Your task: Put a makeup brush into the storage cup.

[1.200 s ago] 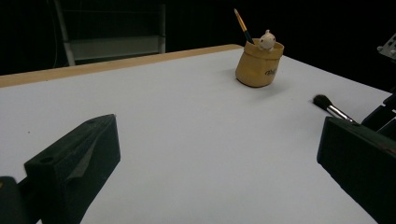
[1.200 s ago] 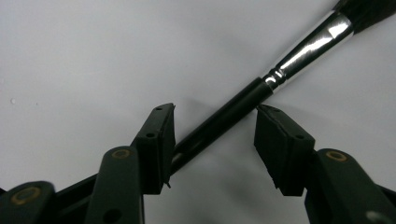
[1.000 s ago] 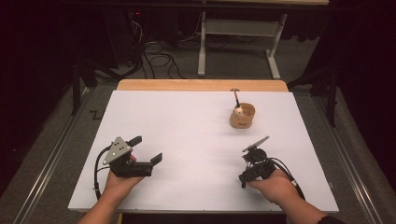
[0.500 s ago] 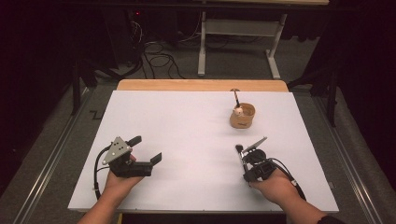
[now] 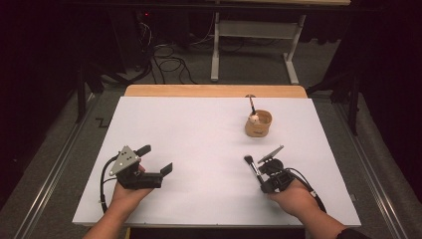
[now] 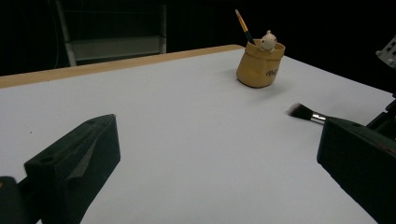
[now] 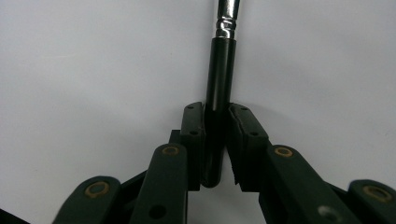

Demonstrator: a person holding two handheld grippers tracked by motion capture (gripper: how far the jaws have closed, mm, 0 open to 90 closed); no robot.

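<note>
A black makeup brush [image 5: 253,168] with a silver ferrule is held by its handle [image 7: 219,70] in my right gripper [image 5: 262,180], whose jaws are shut on it [image 7: 216,114]. The brush's dark head [image 6: 300,111] points away from me and to the left, low over the white table. My left gripper [image 5: 155,158] rests at the front left, its jaws wide open with nothing between them [image 6: 217,137]. A tan cloth holder [image 5: 258,124] stands at the back right; it holds a thin brush [image 6: 243,25] and a small white figure [image 6: 267,41].
The white sheet [image 5: 199,129] covers the table, with a wooden strip [image 5: 214,90] along its far edge. Beyond it are a metal table frame [image 5: 254,30] and cables [image 5: 166,62] on the dark floor.
The right hand has turned, and the brush head now sticks out past the gripper, swung a little to the left. The left gripper has stayed where it was.
</note>
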